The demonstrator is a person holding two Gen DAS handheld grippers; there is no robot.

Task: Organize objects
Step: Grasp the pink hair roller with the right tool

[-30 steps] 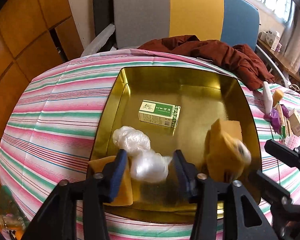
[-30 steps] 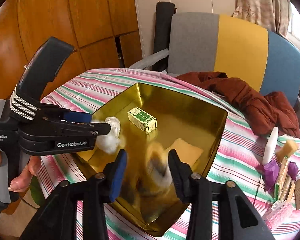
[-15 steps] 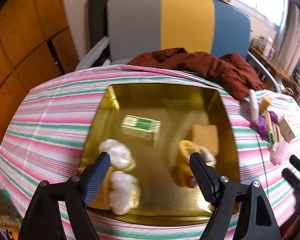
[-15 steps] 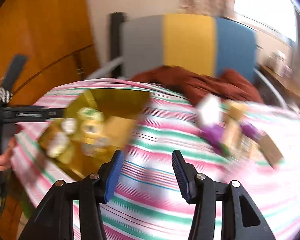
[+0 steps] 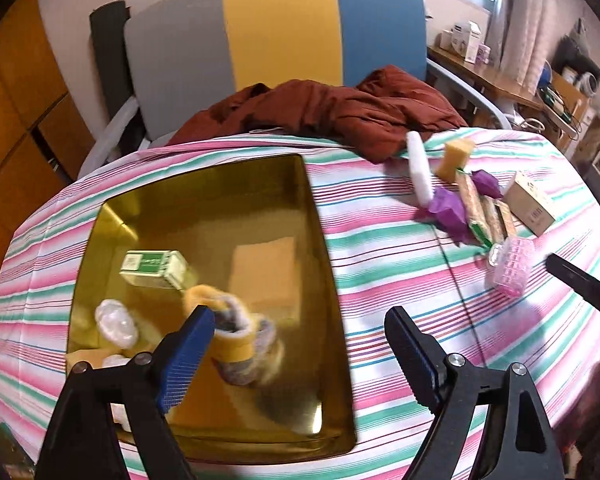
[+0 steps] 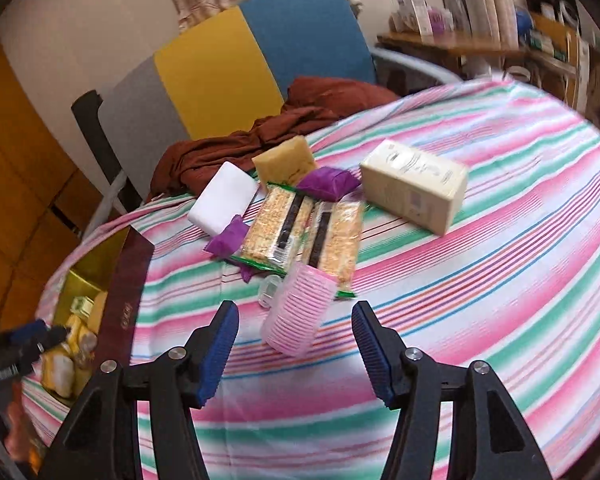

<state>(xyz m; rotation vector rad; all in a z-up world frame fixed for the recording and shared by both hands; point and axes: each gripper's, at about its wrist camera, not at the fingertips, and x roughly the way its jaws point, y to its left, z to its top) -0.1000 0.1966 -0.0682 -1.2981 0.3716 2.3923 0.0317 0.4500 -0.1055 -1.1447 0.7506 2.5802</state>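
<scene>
A gold tray [image 5: 324,280] on the striped table holds a green box [image 5: 154,268], a yellow plush toy [image 5: 236,340], white plastic bags [image 5: 114,322] and a tan sponge [image 5: 266,266]. My left gripper [image 5: 296,356] is open and empty over the tray's near right edge. My right gripper [image 6: 296,348] is open and empty, just in front of a pink ribbed container [image 6: 298,308]. Behind it lie two snack bars [image 6: 300,228], purple wrappers [image 6: 328,184], a white block [image 6: 222,198], a yellow sponge [image 6: 286,158] and a cream box [image 6: 414,186].
A rust-red jacket [image 5: 332,110] is heaped at the table's far edge against a grey, yellow and blue chair [image 5: 276,28]. The tray also shows at the left in the right wrist view [image 6: 80,284]. A cluttered desk [image 5: 512,88] stands at the far right.
My left gripper has opened wide, let go of the white plastic bag and swung right. My right gripper has let go of the plush toy in the tray and swung right to the loose items.
</scene>
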